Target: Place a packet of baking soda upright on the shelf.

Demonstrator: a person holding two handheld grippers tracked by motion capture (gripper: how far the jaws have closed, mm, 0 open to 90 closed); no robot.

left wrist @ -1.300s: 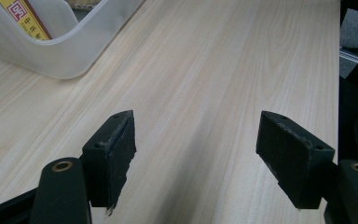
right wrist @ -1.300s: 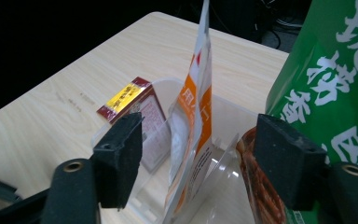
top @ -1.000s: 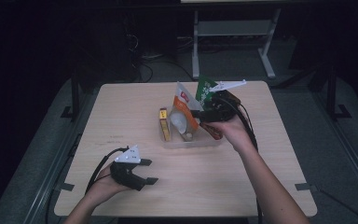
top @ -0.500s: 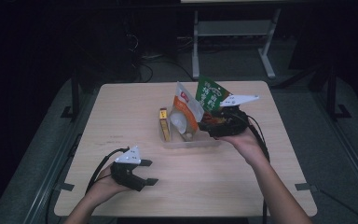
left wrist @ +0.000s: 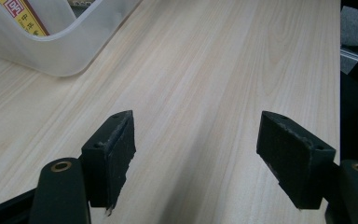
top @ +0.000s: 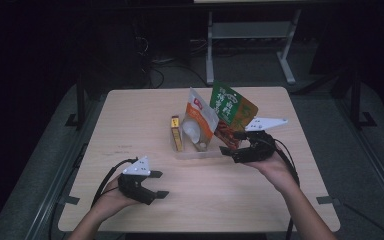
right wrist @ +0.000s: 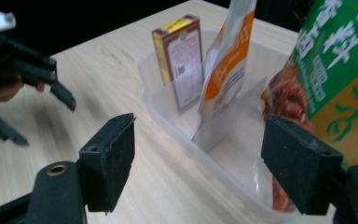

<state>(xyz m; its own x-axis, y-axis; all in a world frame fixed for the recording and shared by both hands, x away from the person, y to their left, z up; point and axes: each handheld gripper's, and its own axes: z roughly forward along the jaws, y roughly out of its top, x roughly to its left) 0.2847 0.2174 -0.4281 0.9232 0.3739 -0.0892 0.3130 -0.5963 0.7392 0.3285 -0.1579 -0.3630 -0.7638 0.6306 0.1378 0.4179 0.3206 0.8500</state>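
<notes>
Clear plastic bin (top: 200,152) mid-table with green pouch (top: 232,107) just beside spread right tool (top: 236,145); left tool (top: 155,185) spread over bare wood.

Green-orange snack pouch (top: 232,112): upright, tilted, at right end of clear plastic bin (top: 200,152); bin on surface.

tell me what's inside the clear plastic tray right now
The clear tray holds three things standing upright: a yellow-edged box, a white and orange pouch and a green and orange pouch. Whatever lies flat behind or under the pouches is hidden.
</notes>
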